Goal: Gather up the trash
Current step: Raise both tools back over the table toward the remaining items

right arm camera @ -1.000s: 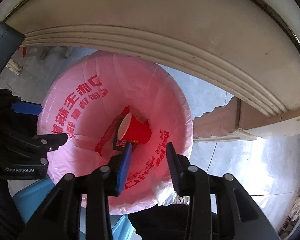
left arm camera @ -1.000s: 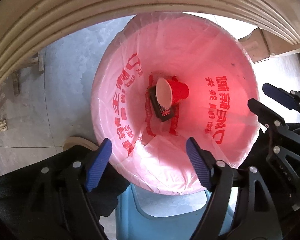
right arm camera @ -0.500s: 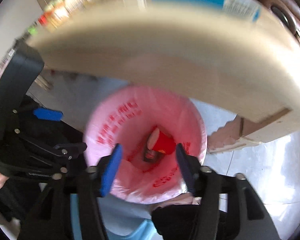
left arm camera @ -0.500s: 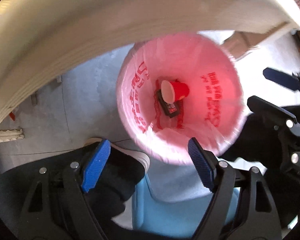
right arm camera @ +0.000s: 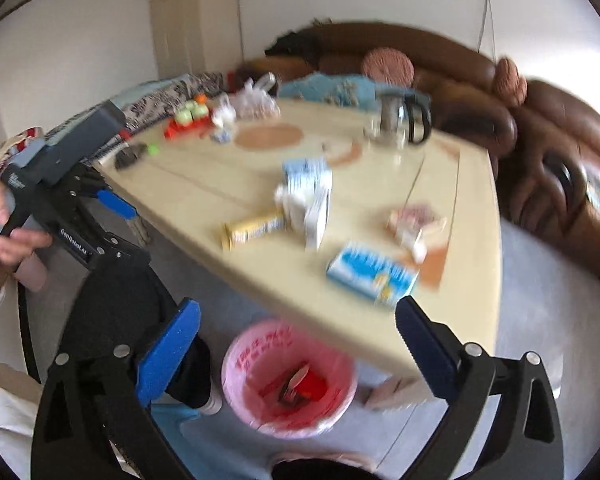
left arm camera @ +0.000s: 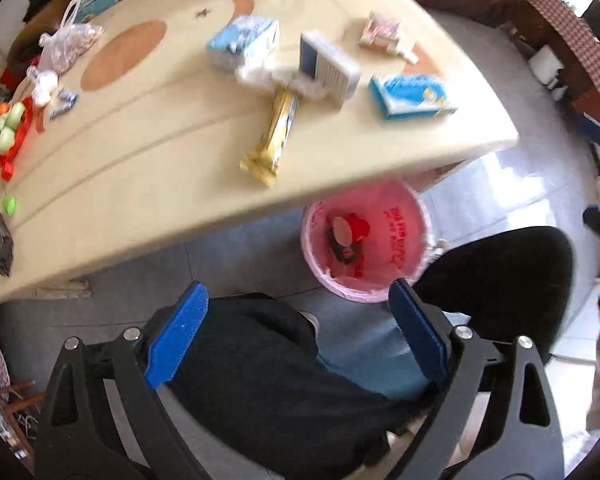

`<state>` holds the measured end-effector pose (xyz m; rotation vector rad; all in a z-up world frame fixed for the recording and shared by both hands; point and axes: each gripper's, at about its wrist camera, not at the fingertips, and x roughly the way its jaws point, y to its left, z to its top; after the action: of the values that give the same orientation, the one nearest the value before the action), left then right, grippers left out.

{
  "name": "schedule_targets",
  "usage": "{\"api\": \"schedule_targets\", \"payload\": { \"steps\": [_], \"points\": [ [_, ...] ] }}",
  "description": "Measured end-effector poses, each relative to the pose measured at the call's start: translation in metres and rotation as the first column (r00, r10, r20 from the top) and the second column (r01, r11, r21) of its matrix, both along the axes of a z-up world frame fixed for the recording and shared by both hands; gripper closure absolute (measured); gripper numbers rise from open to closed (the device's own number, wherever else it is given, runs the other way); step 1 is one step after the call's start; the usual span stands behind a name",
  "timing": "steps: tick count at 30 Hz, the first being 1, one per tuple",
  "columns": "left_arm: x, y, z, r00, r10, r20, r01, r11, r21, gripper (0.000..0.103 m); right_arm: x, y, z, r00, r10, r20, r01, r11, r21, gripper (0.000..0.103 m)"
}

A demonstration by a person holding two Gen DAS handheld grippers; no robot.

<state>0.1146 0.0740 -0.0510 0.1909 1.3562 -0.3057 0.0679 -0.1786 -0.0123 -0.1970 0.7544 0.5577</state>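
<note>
- Trash bin [left arm camera: 404,240] with its pink liner sits on the floor, half tucked under the cream table [left arm camera: 140,168] edge. Left wrist view looks right into it: red cup [left arm camera: 358,227] lying on a dark packet [left arm camera: 342,250]. Left gripper [left arm camera: 296,332] has just been opening, jaws wide, nothing between them. A yellow snack bar [left arm camera: 274,136] lies on the tabletop.
- Right wrist view is blurrier but adds the brown sofa [right arm camera: 540,128] and a glass pot [right arm camera: 396,124]. Right gripper [right arm camera: 298,340] has also just been opening, wide and empty. A hand [right arm camera: 8,224] holds the other gripper at the left.
</note>
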Motion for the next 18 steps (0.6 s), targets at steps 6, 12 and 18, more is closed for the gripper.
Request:
{"api": "schedule_targets", "payload": {
  "steps": [6, 12, 18],
  "points": [
    [0.013, -0.004, 0.055, 0.999, -0.051, 0.017, 0.051, 0.999, 0.000, 0.012, 0.026, -0.023, 0.074, 0.999, 0.029, 0.016, -0.028, 1.000, -0.005, 0.007],
    [0.033, -0.013, 0.077, 0.995, -0.096, 0.032, 0.096, 0.995, 0.009, 0.012, 0.056, -0.026, 0.098, 0.996, 0.084, 0.002, -0.083, 0.993, -0.079, 0.007],
    [0.061, -0.024, 0.080, 0.991, -0.129, 0.026, 0.129, 0.991, 0.022, 0.011, 0.077, -0.016, 0.087, 0.987, 0.154, -0.040, -0.158, 0.981, -0.112, 0.007]
  ]
}}
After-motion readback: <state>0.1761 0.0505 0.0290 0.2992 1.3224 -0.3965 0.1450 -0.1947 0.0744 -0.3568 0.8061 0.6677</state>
